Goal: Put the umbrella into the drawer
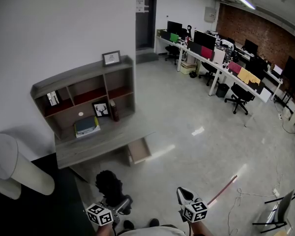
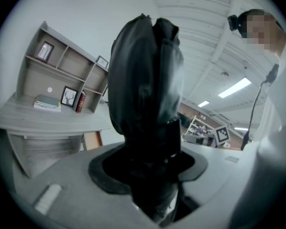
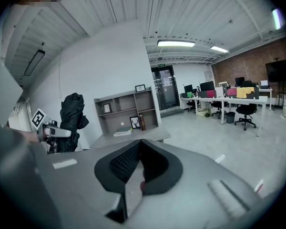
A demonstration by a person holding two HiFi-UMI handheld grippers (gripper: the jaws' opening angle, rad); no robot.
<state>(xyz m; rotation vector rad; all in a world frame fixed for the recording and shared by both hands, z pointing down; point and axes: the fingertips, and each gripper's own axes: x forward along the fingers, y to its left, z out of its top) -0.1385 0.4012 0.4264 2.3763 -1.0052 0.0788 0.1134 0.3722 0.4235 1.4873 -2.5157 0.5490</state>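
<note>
Left tool (image 2: 150, 151) gripping umbrella (image 2: 145, 75) — right tool (image 3: 140, 142) closed, empty.

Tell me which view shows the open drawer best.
The head view: the drawer is seen from above, pulled out under the desk. The left gripper view shows only part of it; the right gripper view does not show it.

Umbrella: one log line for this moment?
left gripper: shut on umbrella | right gripper: shut, empty | drawer: open under desk | umbrella: not yet in drawer

One umbrella (image 1: 109, 183), one drawer (image 1: 139, 150)
</note>
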